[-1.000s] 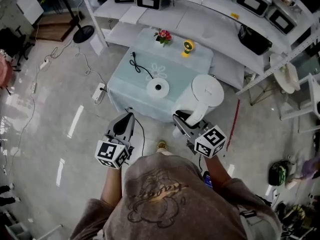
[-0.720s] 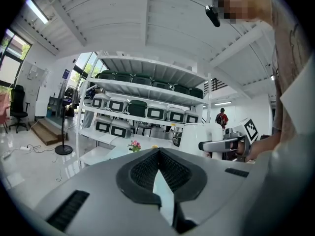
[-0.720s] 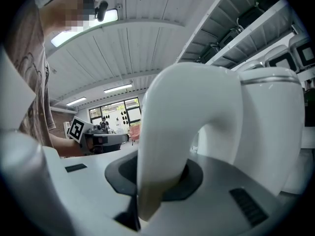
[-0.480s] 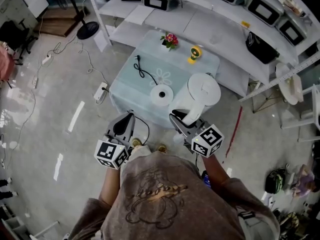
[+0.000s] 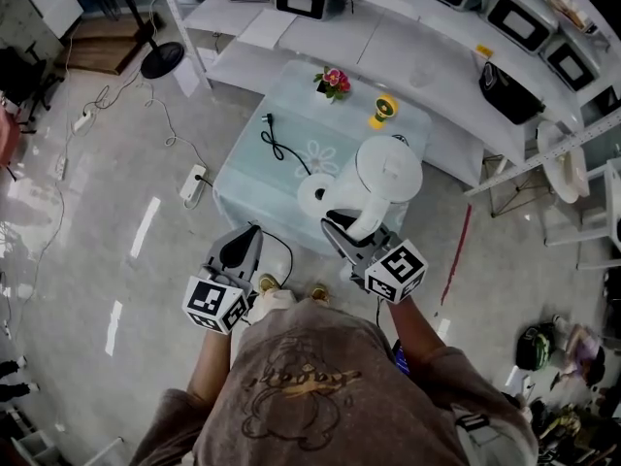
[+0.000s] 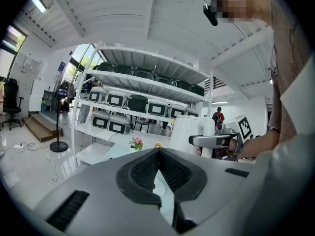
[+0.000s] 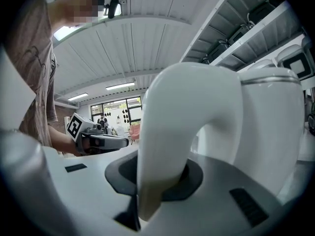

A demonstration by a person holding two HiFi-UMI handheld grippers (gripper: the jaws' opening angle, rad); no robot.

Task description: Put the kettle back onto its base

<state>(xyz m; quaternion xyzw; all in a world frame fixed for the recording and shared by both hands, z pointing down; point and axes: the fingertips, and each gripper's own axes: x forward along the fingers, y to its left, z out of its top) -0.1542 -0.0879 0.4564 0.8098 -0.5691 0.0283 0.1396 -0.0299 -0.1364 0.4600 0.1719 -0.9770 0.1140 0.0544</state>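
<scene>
The white kettle (image 5: pixel 388 175) hangs above the near right part of the small table (image 5: pixel 254 173), and my right gripper (image 5: pixel 342 229) is shut on its curved handle (image 7: pixel 165 146). The kettle's body (image 7: pixel 268 127) fills the right of the right gripper view. Its round white base (image 5: pixel 311 193) lies on the table just left of the kettle, which hides part of it. A black cord (image 5: pixel 277 145) runs back from the base. My left gripper (image 5: pixel 244 249) is shut and empty, short of the table's near edge. Its ridged pads (image 6: pixel 170 168) meet at the tip.
A small flower pot (image 5: pixel 334 81) and a yellow object (image 5: pixel 385 112) stand at the table's far edge. White shelving (image 5: pixel 408 37) with dark bins runs behind the table. A power strip (image 5: pixel 192 183) and cables lie on the floor to the left.
Both grippers have moved toward the table. The kettle has travelled with the right gripper and now overlaps the base's right side in the head view.
</scene>
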